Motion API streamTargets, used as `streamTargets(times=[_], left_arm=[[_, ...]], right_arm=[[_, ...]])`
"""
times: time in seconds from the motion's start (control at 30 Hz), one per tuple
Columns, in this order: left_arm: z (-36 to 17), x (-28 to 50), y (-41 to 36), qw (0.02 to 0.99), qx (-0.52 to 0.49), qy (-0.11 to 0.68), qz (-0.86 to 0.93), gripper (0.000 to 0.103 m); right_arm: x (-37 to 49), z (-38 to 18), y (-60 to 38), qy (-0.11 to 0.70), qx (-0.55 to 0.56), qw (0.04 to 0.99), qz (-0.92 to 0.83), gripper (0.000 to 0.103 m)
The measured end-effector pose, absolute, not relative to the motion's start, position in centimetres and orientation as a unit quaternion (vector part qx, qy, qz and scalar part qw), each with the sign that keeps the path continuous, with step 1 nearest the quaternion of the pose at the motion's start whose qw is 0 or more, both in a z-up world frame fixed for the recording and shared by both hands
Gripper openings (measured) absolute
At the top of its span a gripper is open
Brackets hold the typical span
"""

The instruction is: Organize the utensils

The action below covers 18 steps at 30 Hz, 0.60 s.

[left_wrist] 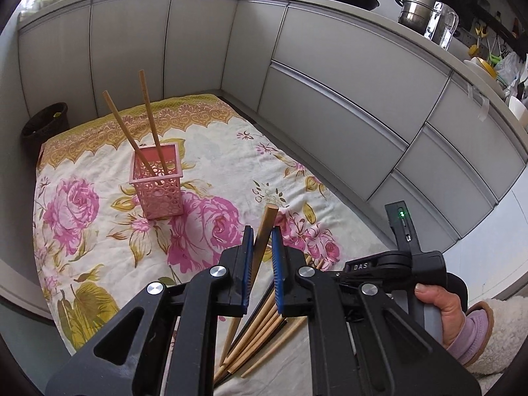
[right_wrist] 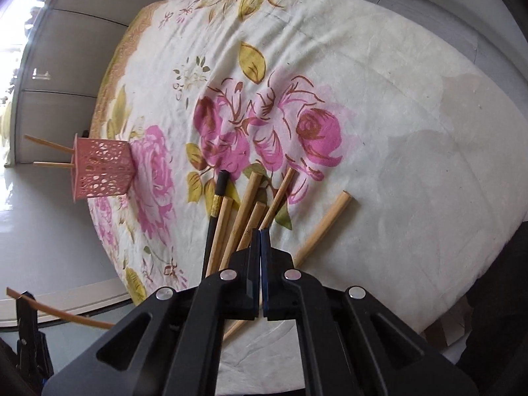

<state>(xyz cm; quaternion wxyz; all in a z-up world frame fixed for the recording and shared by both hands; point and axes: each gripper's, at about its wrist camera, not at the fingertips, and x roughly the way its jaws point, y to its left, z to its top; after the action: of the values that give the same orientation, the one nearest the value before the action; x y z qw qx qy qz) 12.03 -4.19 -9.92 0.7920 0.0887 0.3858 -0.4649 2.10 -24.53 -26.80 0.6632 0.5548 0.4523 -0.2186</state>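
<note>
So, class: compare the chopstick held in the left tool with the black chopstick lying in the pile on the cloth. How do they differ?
The held chopstick is pale wood; the black chopstick is dark with a gold band. The held chopstick is clamped in the left tool and lifted off the flowered cloth; the black chopstick lies flat on it among the loose pile. Both are long, slim sticks, and neither is yet in the pink holder.

My right gripper (right_wrist: 260,236) is pressed shut over the heap of chopsticks (right_wrist: 246,211) on the floral cloth (right_wrist: 379,105). Left of the heap stands the pink holder (right_wrist: 102,171) with two chopsticks (right_wrist: 49,153) inside.
</note>
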Motion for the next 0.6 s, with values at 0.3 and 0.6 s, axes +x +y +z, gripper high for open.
streamTargets(times=[0.3,0.6], left_arm=[[-9.9,11.9,-4.3,0.796,0.092,0.386,-0.457,0.01],[-10.3,12.6,-5.1,0.78,0.084,0.39,-0.482,0.011]], right_arm=[[0.7,-27.3,-26.4,0.485,0.603,0.578,-0.258,0.046],[4.4,-27.3,-26.2,0.576,0.503,0.543,-0.345,0.028]])
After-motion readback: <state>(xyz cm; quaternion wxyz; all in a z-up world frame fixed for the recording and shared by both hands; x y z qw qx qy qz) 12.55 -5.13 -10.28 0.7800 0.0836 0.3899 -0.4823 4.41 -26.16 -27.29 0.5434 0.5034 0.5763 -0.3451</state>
